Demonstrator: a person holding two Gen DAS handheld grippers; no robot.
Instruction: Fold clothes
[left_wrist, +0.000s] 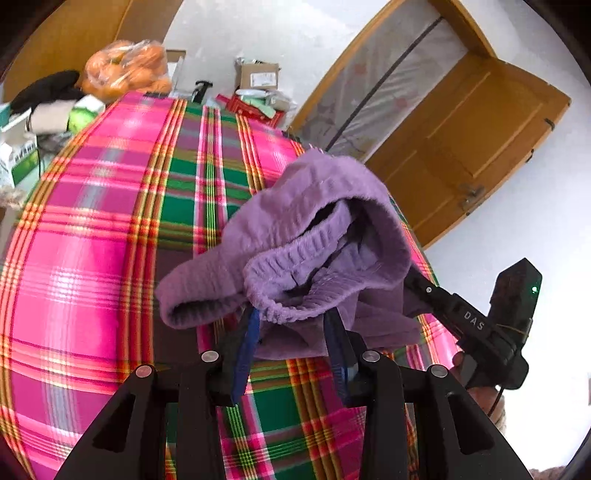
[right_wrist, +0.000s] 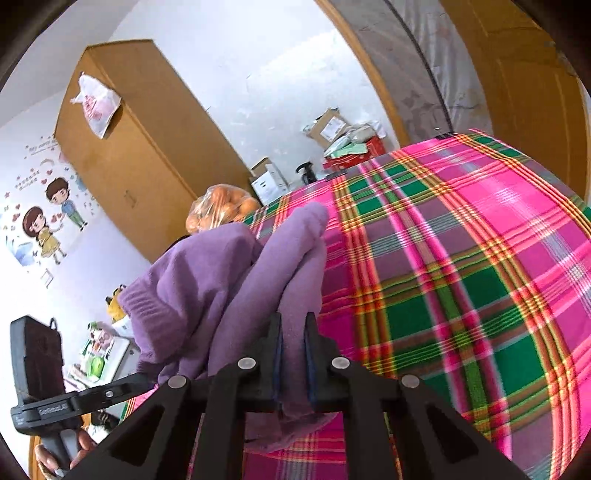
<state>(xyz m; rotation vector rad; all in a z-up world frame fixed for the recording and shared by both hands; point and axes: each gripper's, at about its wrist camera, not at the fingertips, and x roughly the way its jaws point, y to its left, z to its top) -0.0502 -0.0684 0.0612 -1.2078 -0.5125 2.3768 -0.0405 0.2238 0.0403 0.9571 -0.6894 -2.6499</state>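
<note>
A purple knit garment (left_wrist: 310, 236) lies bunched on the pink and green plaid cover (left_wrist: 92, 229). My left gripper (left_wrist: 291, 332) is open, its blue-padded fingers (left_wrist: 245, 343) wide apart, and the garment's ribbed hem drapes across their tips. In the right wrist view, my right gripper (right_wrist: 293, 339) is shut on a fold of the purple garment (right_wrist: 229, 273), which rises in a heap to its left over the plaid cover (right_wrist: 461, 258). The right gripper's black body (left_wrist: 476, 321) reaches into the cloth from the right. A hand holds the left gripper's body (right_wrist: 40, 402) at lower left.
A bag of oranges (left_wrist: 125, 70), cardboard boxes (left_wrist: 258, 77) and a red box stand past the far edge. Cartons and dark cloth pile at the left (left_wrist: 22, 147). A wooden door (left_wrist: 469, 140) is on the right, a tall wardrobe (right_wrist: 129, 147) behind.
</note>
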